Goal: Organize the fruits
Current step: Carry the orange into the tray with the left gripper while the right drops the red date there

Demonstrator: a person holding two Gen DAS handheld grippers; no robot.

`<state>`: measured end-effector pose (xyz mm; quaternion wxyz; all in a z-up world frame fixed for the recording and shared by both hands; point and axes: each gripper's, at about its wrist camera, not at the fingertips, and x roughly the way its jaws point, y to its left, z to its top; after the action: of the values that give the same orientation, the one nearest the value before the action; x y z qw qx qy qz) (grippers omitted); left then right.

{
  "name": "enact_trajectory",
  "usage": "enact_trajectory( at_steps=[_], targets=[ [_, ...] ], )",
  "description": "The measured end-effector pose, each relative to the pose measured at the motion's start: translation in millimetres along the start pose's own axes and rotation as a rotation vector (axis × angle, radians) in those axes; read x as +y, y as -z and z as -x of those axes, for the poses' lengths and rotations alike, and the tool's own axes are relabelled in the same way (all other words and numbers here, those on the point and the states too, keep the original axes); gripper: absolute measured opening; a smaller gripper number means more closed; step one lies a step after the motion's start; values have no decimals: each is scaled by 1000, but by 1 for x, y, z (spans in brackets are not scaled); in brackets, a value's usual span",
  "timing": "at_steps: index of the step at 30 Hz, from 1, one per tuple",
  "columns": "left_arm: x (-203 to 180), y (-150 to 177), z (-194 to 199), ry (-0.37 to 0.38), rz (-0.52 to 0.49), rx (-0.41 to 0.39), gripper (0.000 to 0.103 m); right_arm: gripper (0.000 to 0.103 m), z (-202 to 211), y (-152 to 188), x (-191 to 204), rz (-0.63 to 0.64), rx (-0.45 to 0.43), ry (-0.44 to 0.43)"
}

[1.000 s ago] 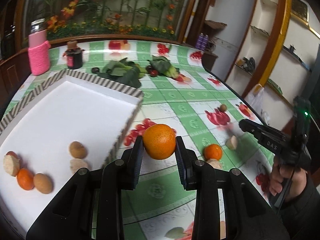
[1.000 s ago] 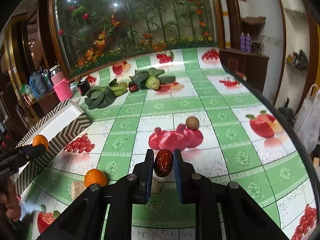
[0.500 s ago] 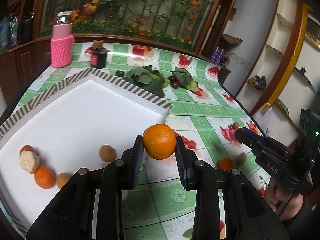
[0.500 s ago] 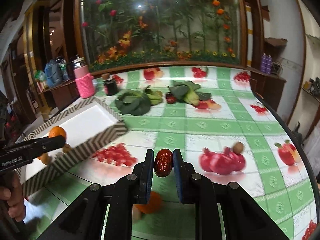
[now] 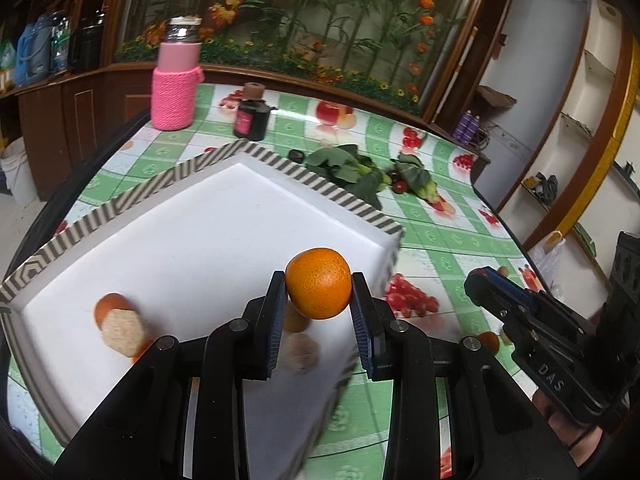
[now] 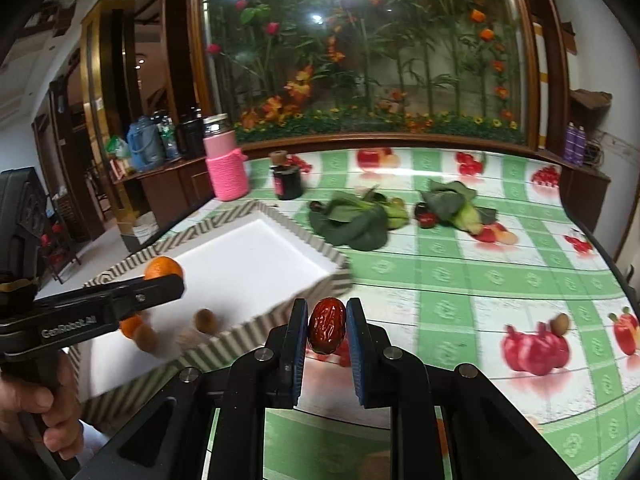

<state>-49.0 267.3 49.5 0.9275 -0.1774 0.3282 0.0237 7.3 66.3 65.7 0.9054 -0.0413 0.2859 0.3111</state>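
1. Our left gripper [image 5: 319, 308] holds an orange [image 5: 318, 282] between its two pads, with the jaws closed on the fruit's sides.
2. This orange hangs above the near right corner of the white tray [image 5: 120, 208], just inside its striped rim. We judge the next move is only to go down and release.
3. Our right gripper [image 6: 327, 334] holds a red date [image 6: 327, 330], jaws narrow on it. The long axis of the date stands upright between the pads.
4. The date is still outside the tray [image 6: 224, 344]: the tray lies to the left and a little forward from it, and the striped wall is between them. The left hand is therefore nearer to the goal.
5. Inside the tray, near its front, we see another small orange [image 5: 107, 309], a pale cut piece [image 5: 120, 332] and some brown fruits [image 6: 206, 320]. They are blurred, so we cannot name them exactly.
6. The far part of the tray floor is bare, so there is much room for both fruits. The risk, in our opinion, is that the round orange rolls into the others.
7. On the tablecloth [image 6: 460, 280] one small brown fruit [image 6: 559, 323] stays to the right, well apart from the tray. Leafy greens [image 6: 354, 220], a pink bottle [image 5: 175, 80] and a dark jar [image 5: 253, 114] stand behind the tray.
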Motion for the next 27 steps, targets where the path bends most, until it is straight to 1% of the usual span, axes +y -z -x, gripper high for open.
enact_trajectory(
  at_steps=[4,9,13,17,21,27],
  targets=[
    [9,0,-1,-29,10,15,30,19,-10,-2,19,20,3,-35],
    [19,-1,2,-60,27,14,30,19,-21,-3,37,32,11,-65],
    [29,-2,1,-116,51,32,30,19,-29,-5,47,39,21,-79],
    [39,-2,-2,-156,78,57,30,19,-37,-5,54,49,30,-88],
    [42,-1,-2,-174,93,67,30,19,-46,-4,63,60,45,-97],
    [40,0,-5,-186,81,83,30,19,-58,0,72,72,65,-107]
  ],
)
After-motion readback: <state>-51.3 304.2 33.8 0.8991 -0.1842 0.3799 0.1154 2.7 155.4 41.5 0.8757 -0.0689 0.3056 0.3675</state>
